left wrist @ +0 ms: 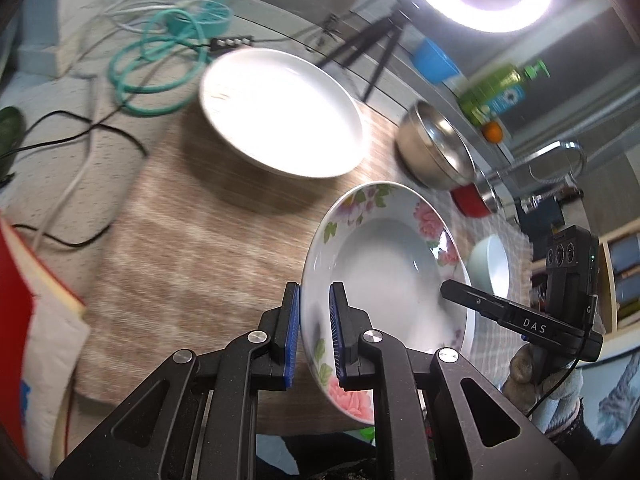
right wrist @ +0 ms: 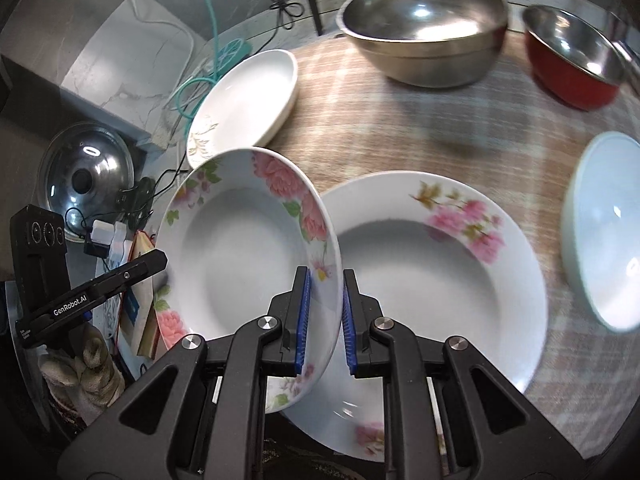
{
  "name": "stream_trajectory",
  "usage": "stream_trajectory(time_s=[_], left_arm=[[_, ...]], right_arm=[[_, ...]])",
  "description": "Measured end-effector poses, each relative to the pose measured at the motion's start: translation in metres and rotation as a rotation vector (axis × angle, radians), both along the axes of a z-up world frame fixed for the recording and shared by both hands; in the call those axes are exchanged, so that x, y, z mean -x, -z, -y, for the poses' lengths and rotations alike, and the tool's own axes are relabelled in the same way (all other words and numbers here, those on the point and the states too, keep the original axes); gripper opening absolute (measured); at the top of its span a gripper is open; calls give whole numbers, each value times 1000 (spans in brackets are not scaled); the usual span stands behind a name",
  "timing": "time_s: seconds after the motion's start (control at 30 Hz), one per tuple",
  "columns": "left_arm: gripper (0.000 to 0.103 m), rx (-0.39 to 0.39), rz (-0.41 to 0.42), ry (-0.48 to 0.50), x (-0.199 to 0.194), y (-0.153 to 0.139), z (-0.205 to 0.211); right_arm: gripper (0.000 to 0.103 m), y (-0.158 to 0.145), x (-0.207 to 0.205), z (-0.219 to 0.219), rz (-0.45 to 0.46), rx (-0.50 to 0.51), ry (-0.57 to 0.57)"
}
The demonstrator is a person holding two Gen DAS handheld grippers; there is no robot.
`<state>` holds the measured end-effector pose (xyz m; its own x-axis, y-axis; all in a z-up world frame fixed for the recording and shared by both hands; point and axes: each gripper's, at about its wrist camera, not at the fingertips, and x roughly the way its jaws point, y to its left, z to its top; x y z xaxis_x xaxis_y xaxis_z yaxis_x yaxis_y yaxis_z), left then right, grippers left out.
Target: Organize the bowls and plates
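Both grippers hold one floral deep plate (left wrist: 384,264) by opposite rim edges, tilted above the table. My left gripper (left wrist: 314,336) is shut on its rim. My right gripper (right wrist: 324,320) also has the rim of the same plate (right wrist: 244,252) between its blue pads, with a small gap at the right pad. Under it lies a larger floral plate (right wrist: 432,280) on the table. A plain white plate (left wrist: 280,108) lies farther off, and it also shows in the right wrist view (right wrist: 248,100).
A steel bowl (right wrist: 424,28), a red bowl (right wrist: 572,60) and a pale blue bowl (right wrist: 604,232) stand on the wooden table (right wrist: 400,128). Teal cable (left wrist: 160,64), a pot lid (right wrist: 86,176) and books (left wrist: 24,320) lie off the table's edge.
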<state>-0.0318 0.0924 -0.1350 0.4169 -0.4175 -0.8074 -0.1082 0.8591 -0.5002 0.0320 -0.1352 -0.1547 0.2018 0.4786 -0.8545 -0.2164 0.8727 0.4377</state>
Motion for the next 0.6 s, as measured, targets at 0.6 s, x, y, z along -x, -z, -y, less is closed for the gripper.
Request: stream_trajectory(time_s=[0.6], left_arm=[[13,-9,-45,194,-17,15,68]], right_arm=[[16,13,27,75,-24,55,152]])
